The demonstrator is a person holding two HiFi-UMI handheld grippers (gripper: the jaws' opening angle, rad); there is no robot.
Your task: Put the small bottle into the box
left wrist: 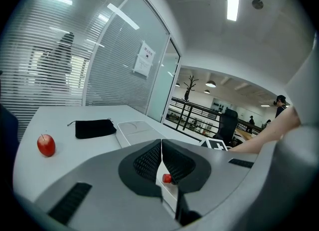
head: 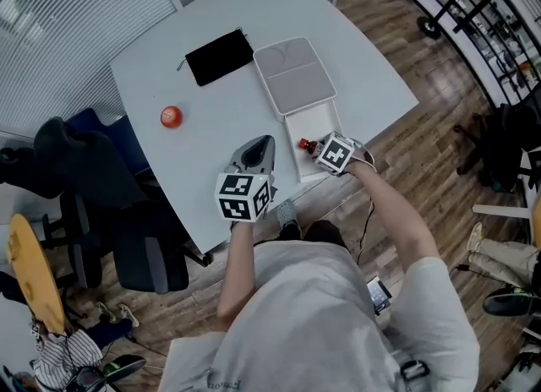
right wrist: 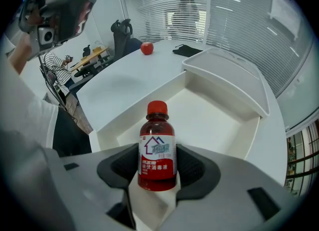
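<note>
Bottle (right wrist: 157,145): prob. light, slick; hold at label.
R claw (right wrist: 157,171): clamped on bottle, over box (right wrist: 219,118).
L claw (left wrist: 161,162): closed, empty.

On the table (head: 211,141), near its front right edge: a box (head: 317,128), long side running away from the person. Over the box's far end, overlapping it, a lid (head: 294,73). Left of the lid, just beside it, a pouch (head: 219,57). Further left and nearer the person, well apart from both, an apple (head: 172,117). At the box's near end, a bottle (head: 306,144), clamped between the jaws of the right gripper (head: 314,149). Just left of the box, over the table, the left gripper (head: 267,142), jaws together with nothing between. Left of the table, on the floor, a chair (head: 144,238).
</note>
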